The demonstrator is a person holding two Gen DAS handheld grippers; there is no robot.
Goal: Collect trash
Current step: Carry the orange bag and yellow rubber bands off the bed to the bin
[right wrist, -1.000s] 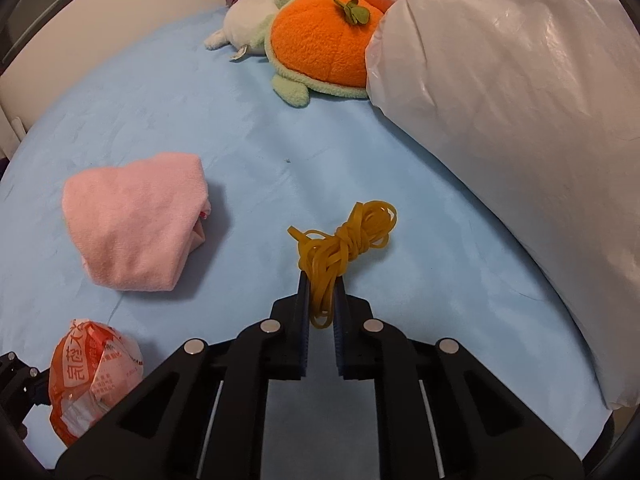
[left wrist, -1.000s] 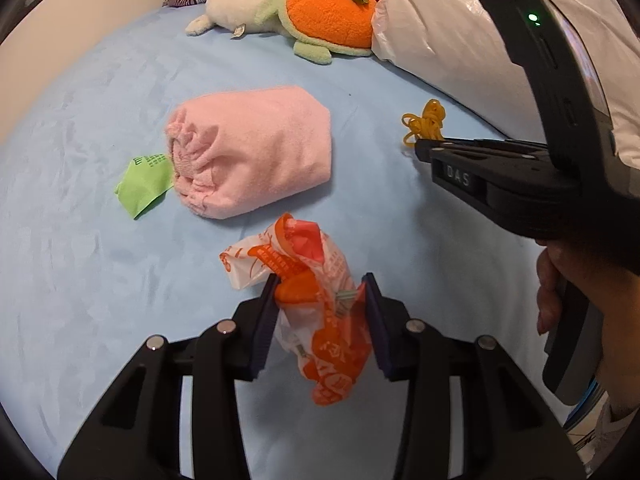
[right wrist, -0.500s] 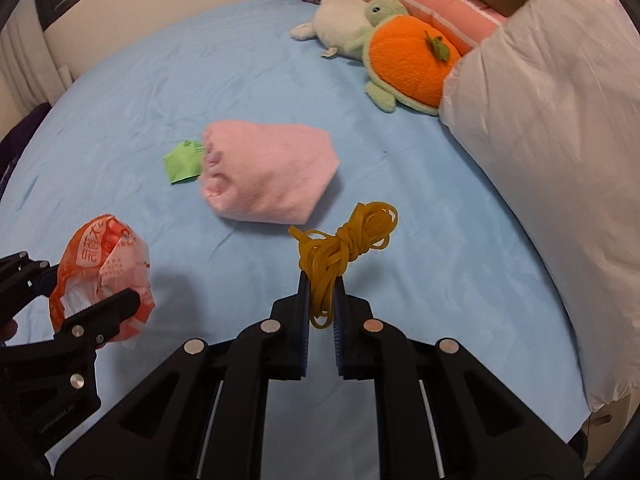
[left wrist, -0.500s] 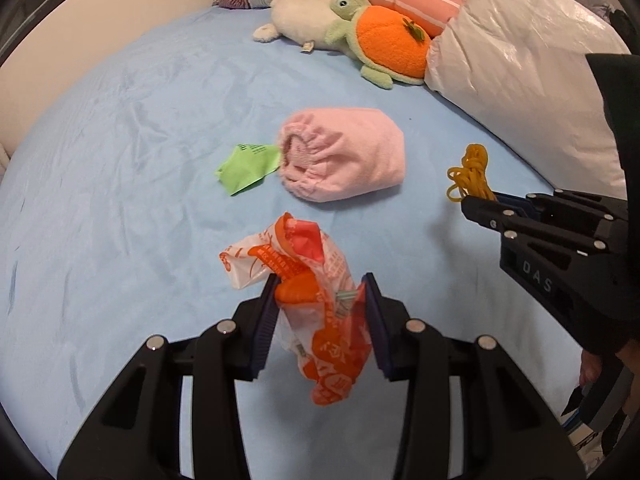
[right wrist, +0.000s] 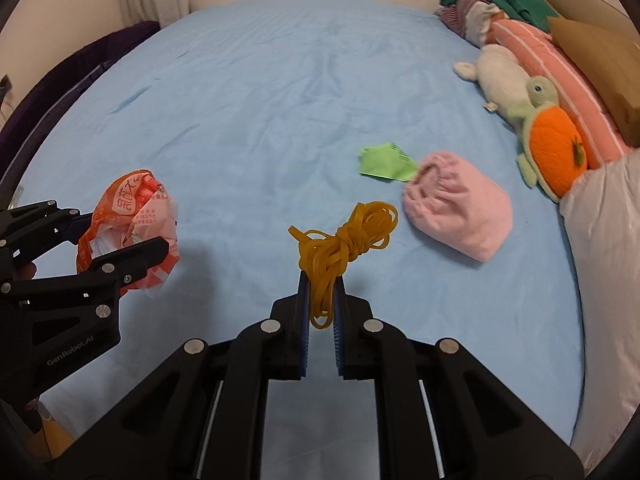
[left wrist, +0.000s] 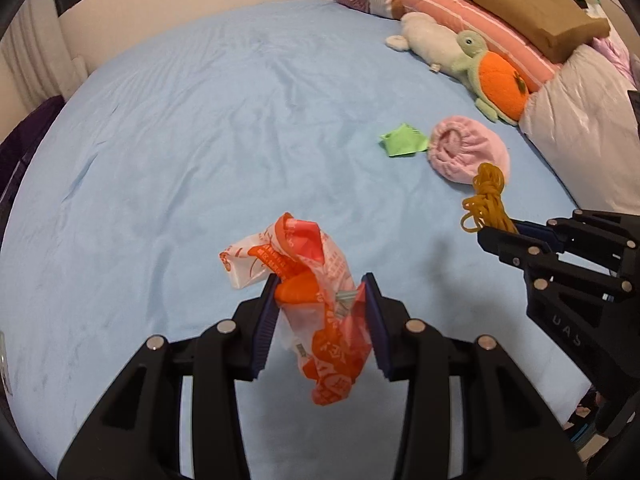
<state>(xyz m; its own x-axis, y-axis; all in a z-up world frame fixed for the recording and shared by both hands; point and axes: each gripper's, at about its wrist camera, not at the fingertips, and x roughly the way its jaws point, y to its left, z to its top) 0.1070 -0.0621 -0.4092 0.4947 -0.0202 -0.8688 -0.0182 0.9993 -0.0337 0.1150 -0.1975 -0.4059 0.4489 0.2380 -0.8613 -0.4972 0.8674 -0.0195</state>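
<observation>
The pink rolled towel (left wrist: pixel 468 154) lies on the blue bed (left wrist: pixel 208 128), and serves as the marker for all else; a green scrap of paper (left wrist: pixel 402 144) touches its open end on the side away from the pillows; a plush turtle with an orange shell (left wrist: pixel 496 80) and a white plush toy (left wrist: pixel 426 36) lie beyond it by the striped pink pillow (left wrist: pixel 472 24); a white crinkled quilt (left wrist: pixel 584 132) bulks just beside it; nothing lies between the towel and the two grippers.

The left gripper (left wrist: pixel 320 300) hangs well short of the towel, above the sheet, its jaws pinching a crumpled orange-and-white wrapper (left wrist: pixel 316 300); the right gripper (right wrist: pixel 322 304) is nearer the towel, jaws nearly pressed together on a tangle of yellow rubber bands (right wrist: pixel 344 236).

Against a second ago the towel and plush toys look farther off and more of the bed shows; both grips are unchanged.
</observation>
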